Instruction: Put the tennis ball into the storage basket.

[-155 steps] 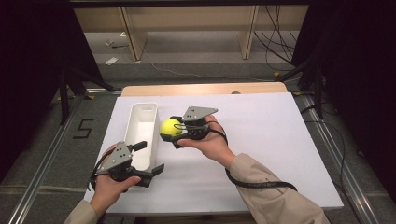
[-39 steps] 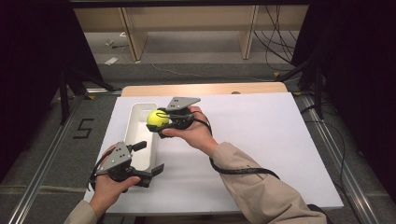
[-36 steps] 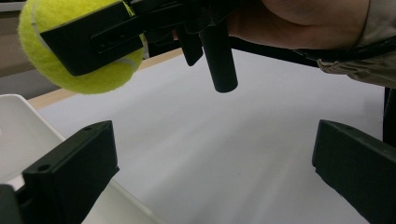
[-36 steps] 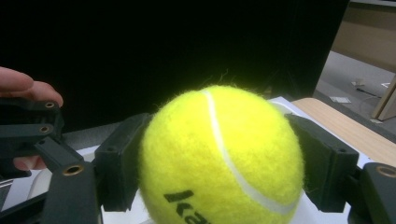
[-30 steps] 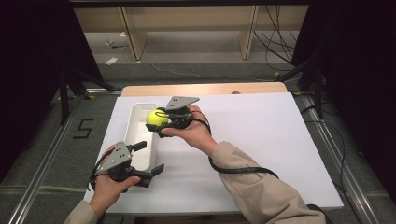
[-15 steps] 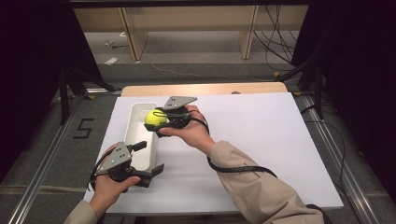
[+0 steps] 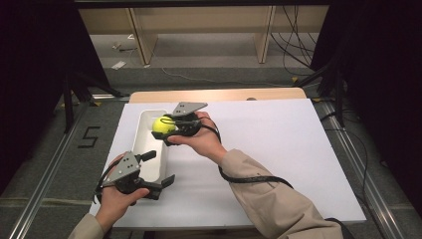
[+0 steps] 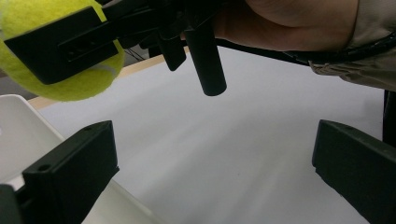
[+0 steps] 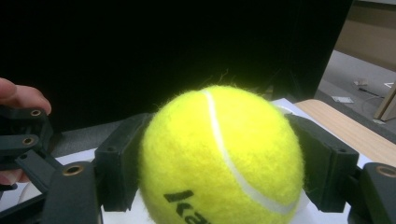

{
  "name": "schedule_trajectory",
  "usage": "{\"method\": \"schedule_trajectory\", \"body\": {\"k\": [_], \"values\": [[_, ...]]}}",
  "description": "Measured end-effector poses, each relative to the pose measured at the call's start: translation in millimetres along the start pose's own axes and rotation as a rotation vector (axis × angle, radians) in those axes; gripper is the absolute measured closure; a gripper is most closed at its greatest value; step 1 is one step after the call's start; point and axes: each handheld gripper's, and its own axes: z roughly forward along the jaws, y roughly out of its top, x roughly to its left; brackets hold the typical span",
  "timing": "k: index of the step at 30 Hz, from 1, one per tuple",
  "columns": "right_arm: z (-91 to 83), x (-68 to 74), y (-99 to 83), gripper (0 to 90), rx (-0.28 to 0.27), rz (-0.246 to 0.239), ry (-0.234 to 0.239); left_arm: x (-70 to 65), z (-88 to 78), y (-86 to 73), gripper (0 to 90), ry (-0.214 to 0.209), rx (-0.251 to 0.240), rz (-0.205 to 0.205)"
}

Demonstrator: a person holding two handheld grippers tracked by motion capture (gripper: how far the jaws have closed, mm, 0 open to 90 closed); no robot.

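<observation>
A yellow tennis ball (image 7: pixel 161 124) hangs just above the far half of a long white bin (image 7: pixel 144 149), with my right gripper (image 7: pixel 166 128) shut on it. In the right gripper view the ball (image 9: pixel 219 158) sits tight between both black jaws. My left gripper (image 7: pixel 159 168) rests at the bin's near right corner. It is open, one jaw over the bin and the other outside its wall. In the left gripper view its jaws (image 8: pixel 215 172) stand wide apart with nothing between them, and the ball (image 8: pixel 79 81) shows at the upper left.
A white sheet (image 7: pixel 278 149) covers the table, and bare wood (image 7: pixel 219 94) shows along the far edge. Metal rails run along both sides of the table. Cables and wooden shelf legs stand on the floor beyond.
Since the oldest frame my right hand has carried the ball left and away, from beside the bin to over it. In the last second nothing has moved. The left hand stays put.
</observation>
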Motion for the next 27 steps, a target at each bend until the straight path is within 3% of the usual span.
{"method": "schedule_trajectory", "body": {"k": [27], "values": [[8.9,1.3,3.2,26.6,0.006,-0.003,0.006,-0.1,-0.1,0.1,0.0,-0.001,-0.001,0.001]]}}
